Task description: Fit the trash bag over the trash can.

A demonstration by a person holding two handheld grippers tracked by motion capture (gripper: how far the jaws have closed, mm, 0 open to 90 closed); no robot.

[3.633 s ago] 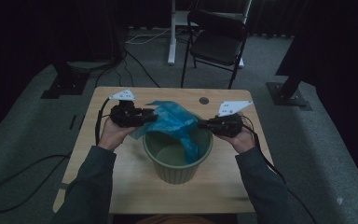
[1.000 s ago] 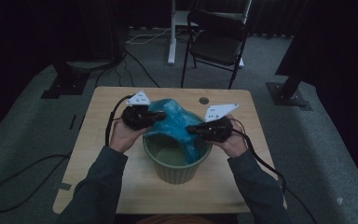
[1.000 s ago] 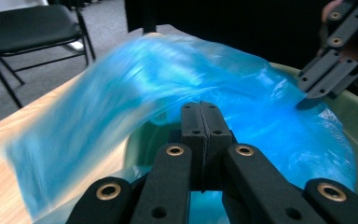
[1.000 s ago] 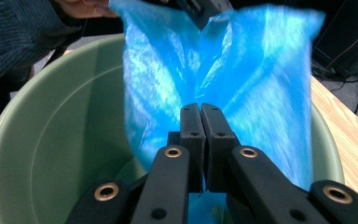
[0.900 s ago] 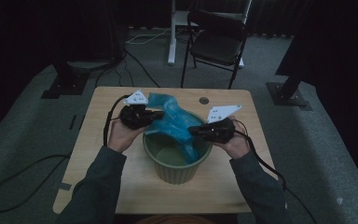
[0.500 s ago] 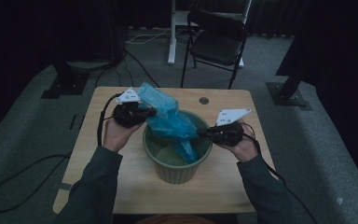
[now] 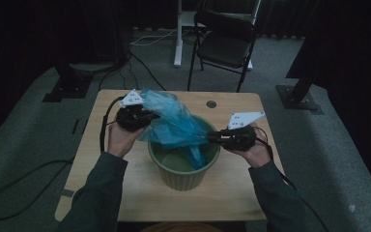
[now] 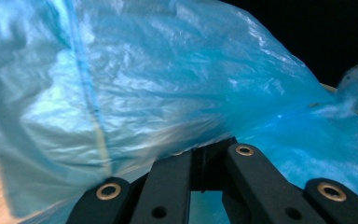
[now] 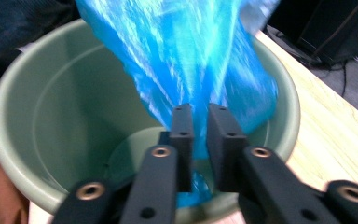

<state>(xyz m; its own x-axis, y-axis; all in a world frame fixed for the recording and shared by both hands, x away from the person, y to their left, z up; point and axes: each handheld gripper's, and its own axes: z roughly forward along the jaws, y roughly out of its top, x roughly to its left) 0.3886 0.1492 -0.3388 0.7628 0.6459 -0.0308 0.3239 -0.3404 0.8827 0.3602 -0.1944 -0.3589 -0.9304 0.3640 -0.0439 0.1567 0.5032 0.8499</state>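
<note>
1. Right now I see the blue plastic bag point(image 7: 174, 126) draped over the green bucket point(image 7: 183, 171), spilling past its rim toward ten o'clock on the wooden table point(image 7: 125, 193).
2. My left gripper point(image 7: 142, 117) sits at the bag's nine o'clock side; its jaws are together, clamped on a fold of film that billows above them in the left gripper view point(image 8: 168, 93).
3. My right gripper point(image 7: 212, 137) sits at three o'clock over the bucket rim. Its jaws have just been opening; a narrow gap shows, with a strand of bag point(image 9: 196, 70) hanging between them, loosely.
</note>
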